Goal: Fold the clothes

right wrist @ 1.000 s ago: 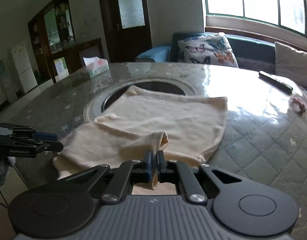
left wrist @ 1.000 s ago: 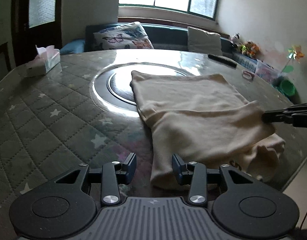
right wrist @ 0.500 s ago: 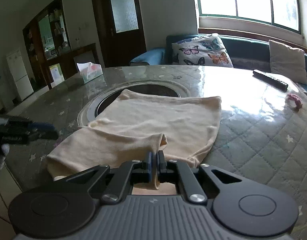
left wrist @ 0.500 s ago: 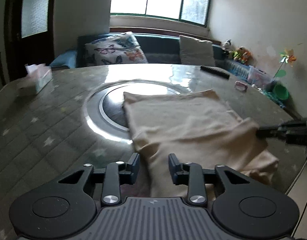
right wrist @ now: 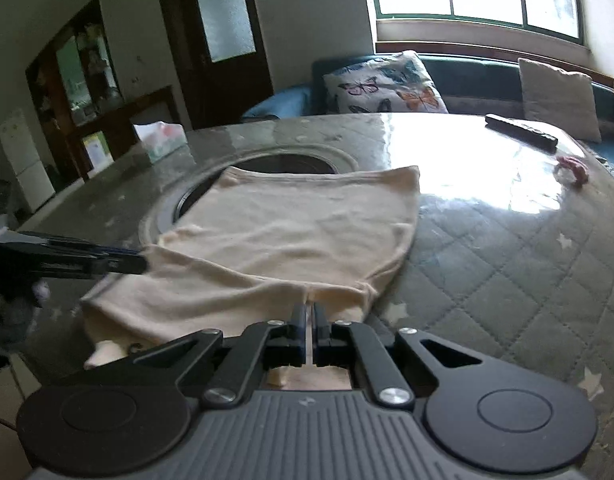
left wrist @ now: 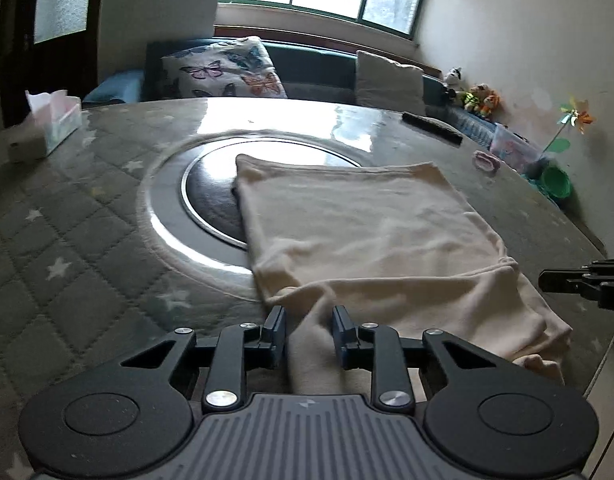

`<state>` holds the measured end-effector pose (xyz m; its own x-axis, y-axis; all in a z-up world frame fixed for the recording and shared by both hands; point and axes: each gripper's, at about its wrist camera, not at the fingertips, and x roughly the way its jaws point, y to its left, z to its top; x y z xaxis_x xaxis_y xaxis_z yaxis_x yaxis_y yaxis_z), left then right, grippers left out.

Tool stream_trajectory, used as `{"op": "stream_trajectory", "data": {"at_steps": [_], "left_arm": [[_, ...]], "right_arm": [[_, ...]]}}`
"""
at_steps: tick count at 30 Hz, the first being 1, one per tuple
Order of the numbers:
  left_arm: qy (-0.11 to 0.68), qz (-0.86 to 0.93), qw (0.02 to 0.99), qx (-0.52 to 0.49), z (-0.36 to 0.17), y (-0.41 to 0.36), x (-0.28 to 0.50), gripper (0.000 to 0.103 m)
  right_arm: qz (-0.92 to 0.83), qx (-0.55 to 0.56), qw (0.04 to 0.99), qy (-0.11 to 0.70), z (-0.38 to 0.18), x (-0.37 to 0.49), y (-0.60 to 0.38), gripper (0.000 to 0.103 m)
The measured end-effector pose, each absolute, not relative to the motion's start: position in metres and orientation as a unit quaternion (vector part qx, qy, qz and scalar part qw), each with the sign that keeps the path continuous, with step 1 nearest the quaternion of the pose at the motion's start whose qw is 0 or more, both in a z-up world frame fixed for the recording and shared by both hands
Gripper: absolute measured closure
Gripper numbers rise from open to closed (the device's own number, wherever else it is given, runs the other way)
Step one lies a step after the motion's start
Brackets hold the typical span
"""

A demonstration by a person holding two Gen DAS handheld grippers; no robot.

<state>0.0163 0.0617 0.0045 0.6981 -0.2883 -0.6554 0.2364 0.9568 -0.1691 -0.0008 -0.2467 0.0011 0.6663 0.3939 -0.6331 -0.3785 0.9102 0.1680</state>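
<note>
A cream garment lies flat on the round quilted table, with its near end folded over and hanging off the front edge. My left gripper is at the near left corner, its jaws narrowed onto a thick fold of cloth that fills the gap between them. From the right wrist view the left gripper meets the garment at its left edge. My right gripper is shut on a thin edge of cloth at the near right corner. The right gripper also shows at the left wrist view's right edge.
A dark round inset sits mid-table, partly under the garment. A tissue box stands at the far left. A black remote and a small pink item lie at the far right. A sofa with a butterfly cushion is behind the table.
My left gripper came in to the garment's near left corner and its jaws narrowed around a fold of cloth. The right gripper kept its hold; the fold it holds now lies lower.
</note>
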Motion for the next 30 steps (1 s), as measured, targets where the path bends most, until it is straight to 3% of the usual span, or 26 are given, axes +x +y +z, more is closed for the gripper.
{"op": "stream_trajectory", "data": {"at_steps": [3,7,13,16,17,19,30], "left_arm": [[0.346,-0.147,0.926,-0.030,0.014,0.060,0.014,0.077],[0.333,-0.162,0.929,-0.024,0.020,0.052,0.015,0.076],[0.346,-0.161,0.924,-0.023,0.009,0.051,0.017,0.076],[0.348,-0.155,0.924,-0.025,0.006,0.057,0.013,0.075],[0.349,-0.152,0.924,-0.027,0.006,0.059,0.012,0.075],[0.350,-0.147,0.925,-0.028,0.006,0.064,0.010,0.075],[0.334,-0.164,0.927,-0.041,0.016,0.054,0.015,0.079]], "right_arm": [[0.209,0.006,0.917,0.340,0.004,0.002,-0.245,0.101],[0.230,0.006,0.915,0.332,0.006,0.007,-0.236,0.092],[0.220,0.021,0.903,0.367,-0.022,0.026,-0.231,0.085],[0.225,0.024,0.903,0.366,-0.025,0.024,-0.232,0.086],[0.227,0.021,0.903,0.365,-0.025,0.024,-0.231,0.095],[0.225,0.012,0.907,0.356,-0.020,0.020,-0.230,0.099],[0.209,-0.005,0.918,0.336,-0.008,0.013,-0.228,0.100]]}}
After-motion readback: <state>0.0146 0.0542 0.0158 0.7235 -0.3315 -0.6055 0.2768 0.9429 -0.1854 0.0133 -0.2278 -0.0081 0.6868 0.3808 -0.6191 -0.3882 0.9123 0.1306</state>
